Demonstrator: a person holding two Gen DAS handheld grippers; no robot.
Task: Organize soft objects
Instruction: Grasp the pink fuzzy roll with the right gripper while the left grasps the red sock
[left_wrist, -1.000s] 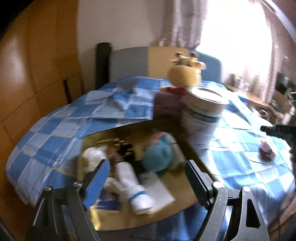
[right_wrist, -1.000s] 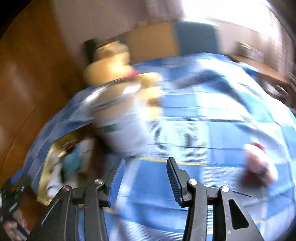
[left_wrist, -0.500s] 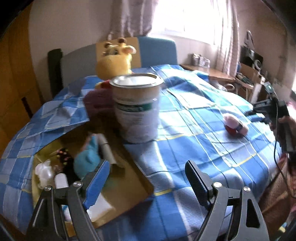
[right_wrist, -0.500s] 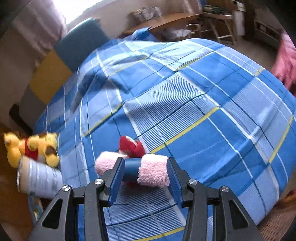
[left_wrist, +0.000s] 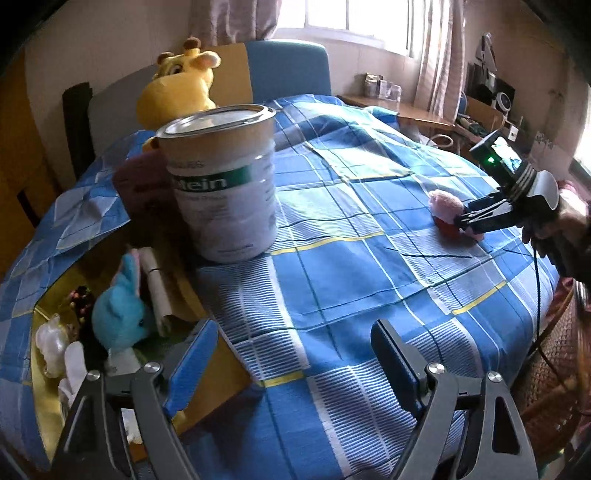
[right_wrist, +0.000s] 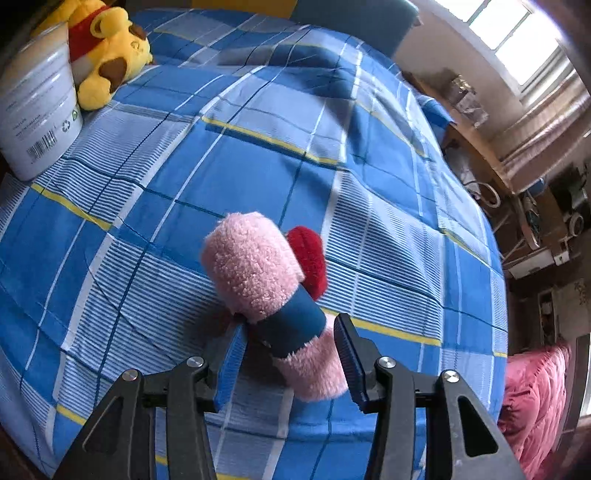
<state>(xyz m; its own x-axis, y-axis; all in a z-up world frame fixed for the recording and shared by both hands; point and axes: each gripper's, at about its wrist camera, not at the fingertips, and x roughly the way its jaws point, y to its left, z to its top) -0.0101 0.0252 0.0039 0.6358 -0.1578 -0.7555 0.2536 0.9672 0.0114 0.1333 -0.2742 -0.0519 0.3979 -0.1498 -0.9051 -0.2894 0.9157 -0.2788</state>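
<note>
Bedspread (right_wrist: 258, 166): right claw (right_wrist: 291, 362) now straddles pink toy (right_wrist: 255, 273).

the tin (left_wrist: 225, 184) hides most of the yellow plush toy (left_wrist: 177, 92) behind it

The bedspread (right_wrist: 258, 155) is blue plaid with white stripes and thin yellow lines. The roll (right_wrist: 255, 273) is fluffy pink with a dark blue band, beside a red plush piece (right_wrist: 310, 258). The giraffe (left_wrist: 181, 92) is yellow; the tin (left_wrist: 225, 184) white, green-banded. The toy (left_wrist: 122, 317) in the box looks turquoise.
</note>
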